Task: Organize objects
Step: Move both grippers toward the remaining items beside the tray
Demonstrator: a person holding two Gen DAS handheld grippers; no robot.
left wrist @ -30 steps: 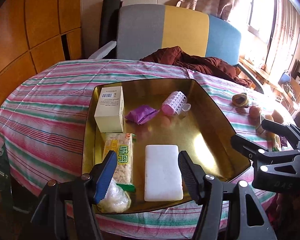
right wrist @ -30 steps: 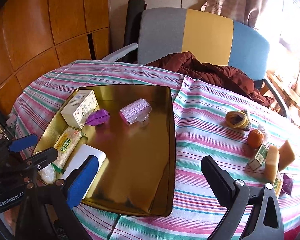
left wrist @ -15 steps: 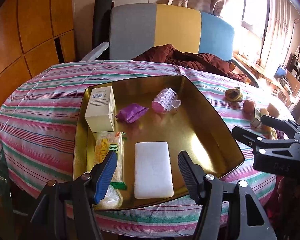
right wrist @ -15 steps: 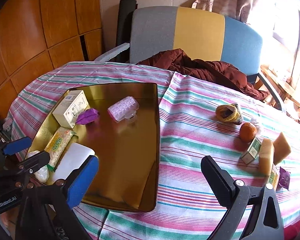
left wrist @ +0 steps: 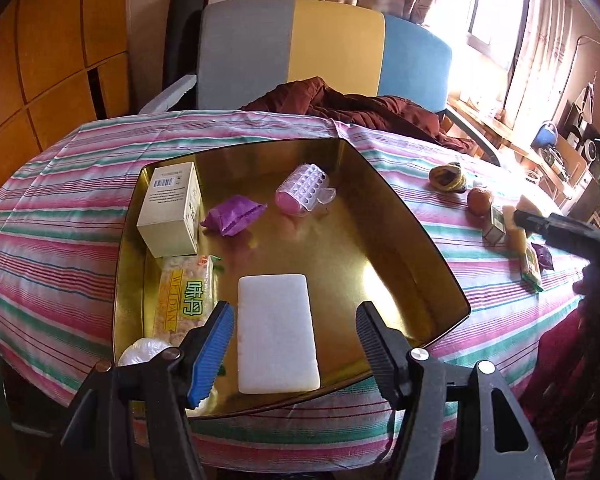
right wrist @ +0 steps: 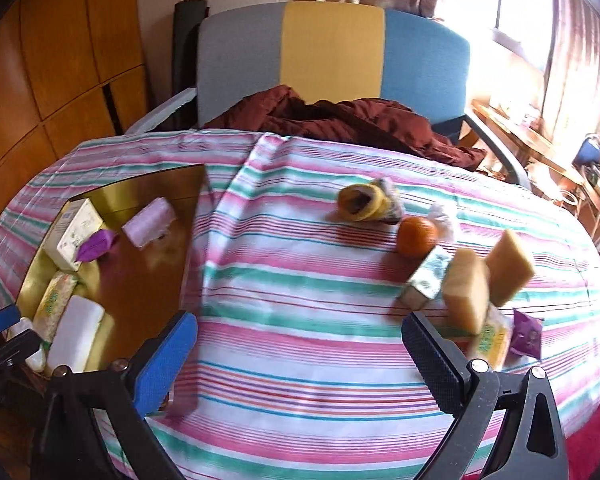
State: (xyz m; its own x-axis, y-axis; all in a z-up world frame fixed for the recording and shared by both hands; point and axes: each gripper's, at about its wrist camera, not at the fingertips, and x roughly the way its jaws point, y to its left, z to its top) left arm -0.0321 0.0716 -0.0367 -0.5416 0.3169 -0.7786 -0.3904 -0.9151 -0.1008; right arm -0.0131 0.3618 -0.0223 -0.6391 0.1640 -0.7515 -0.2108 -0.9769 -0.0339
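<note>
Left gripper (left wrist: 294,340): jaws wide apart, nothing held, hovering over the near end of the tray. Directly between the fingers in view, not touched: one white rectangular bar (left wrist: 276,332), lying flat.

Gold metal tray (left wrist: 400,240), one, on the striped tablecloth (left wrist: 60,216). Contents, six items:
- one white bar, as above;
- one yellow snack packet (left wrist: 186,300) printed "WEIDAN", just left of the bar;
- one white crinkled bag (left wrist: 146,351) at the near left corner, touching the packet's end;
- one cream carton (left wrist: 172,208) with a barcode label, at the far left;
- one purple wrapper (left wrist: 234,220), just right of the carton;
- one pink hair roller (left wrist: 302,194) in clear spiked casing, further right.

Right gripper (right wrist: 300,354): jaws wide apart, nothing held, above bare tablecloth between the tray and the loose group. The view is motion-blurred.

Loose items on the cloth, right of the tray:
- one yellow and dark coiled band (right wrist: 366,200);
- one orange (right wrist: 417,236);
- one white crumpled wrapper (right wrist: 444,216) behind the orange;
- one small green-and-white carton (right wrist: 426,276);
- two tan sponge blocks (right wrist: 466,288), standing on edge, side by side;
- one yellow packet (right wrist: 490,340) under them;
- one purple sachet (right wrist: 526,334).

Behind the table: one chair (left wrist: 324,48), grey, yellow and blue panels; one dark red garment (left wrist: 352,106) draped on it.
</note>
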